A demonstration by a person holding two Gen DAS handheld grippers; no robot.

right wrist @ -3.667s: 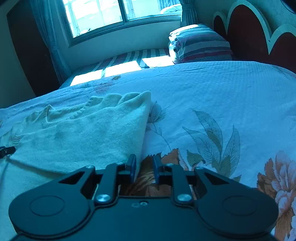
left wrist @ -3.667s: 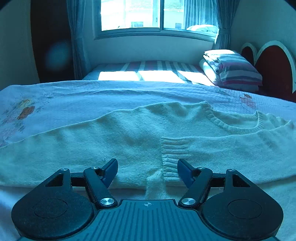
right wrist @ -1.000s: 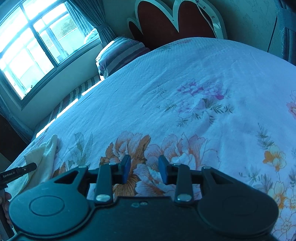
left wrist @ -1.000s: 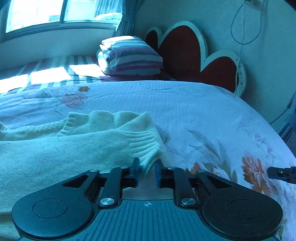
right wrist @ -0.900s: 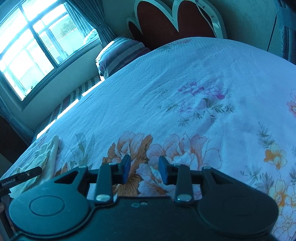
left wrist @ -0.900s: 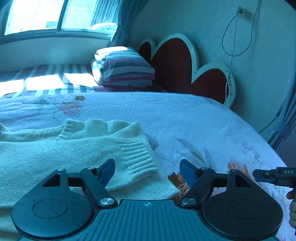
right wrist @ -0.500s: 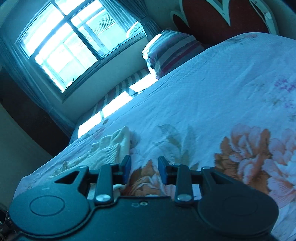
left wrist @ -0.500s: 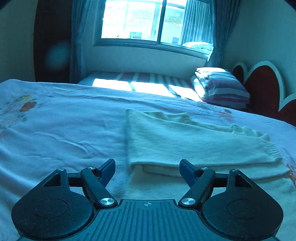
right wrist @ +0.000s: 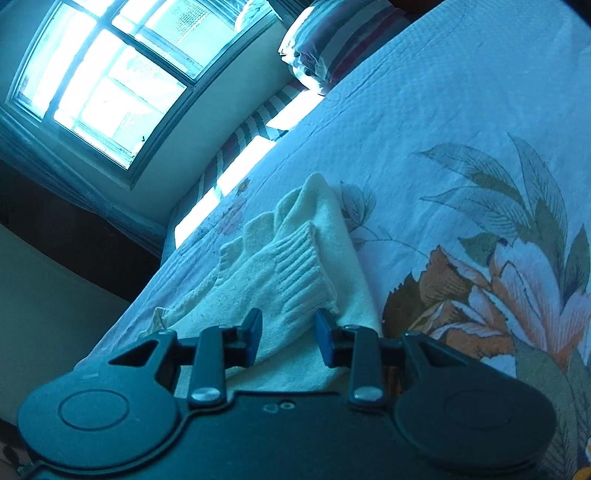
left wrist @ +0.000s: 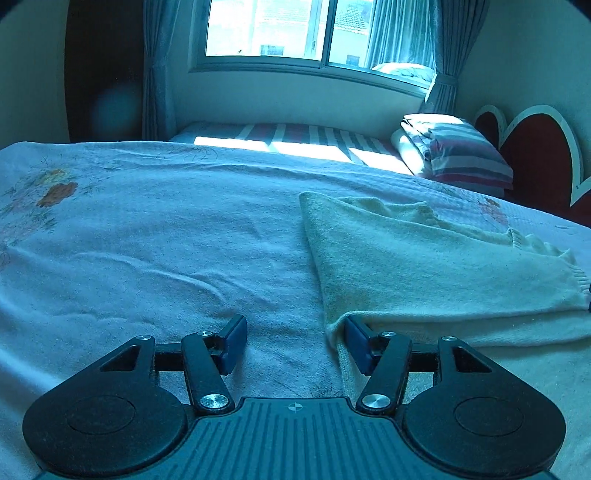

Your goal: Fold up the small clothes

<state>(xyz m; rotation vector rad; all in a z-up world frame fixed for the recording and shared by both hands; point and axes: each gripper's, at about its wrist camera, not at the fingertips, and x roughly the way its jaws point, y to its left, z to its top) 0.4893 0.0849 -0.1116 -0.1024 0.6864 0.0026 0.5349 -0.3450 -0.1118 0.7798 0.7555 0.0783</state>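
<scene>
A cream knitted sweater [left wrist: 424, 266] lies folded on the floral bedspread [left wrist: 166, 240], right of centre in the left wrist view. My left gripper [left wrist: 295, 341] hovers low at its near left corner. Its jaws are closing, the right finger [left wrist: 356, 341] tucked against the folded edge and the left finger over bare bedspread. The pads do not press on cloth. In the right wrist view the sweater's ribbed cuff [right wrist: 299, 273] lies just beyond and between the fingertips of my right gripper [right wrist: 286, 332]. Those jaws stand apart, without a grip on the cuff.
Folded striped bedding [left wrist: 458, 147] is stacked at the back right beside a red heart-shaped headboard [left wrist: 535, 155]. A striped mattress [left wrist: 295, 136] runs under the window [left wrist: 295, 29] with curtains. Bare bedspread spreads left of the sweater and, with printed flowers [right wrist: 498, 288], right of the cuff.
My left gripper let go of the cuff, opened wide, swung to the sweater's opposite corner and narrowed a little. My right gripper came back from bare bedspread to the cuff end.
</scene>
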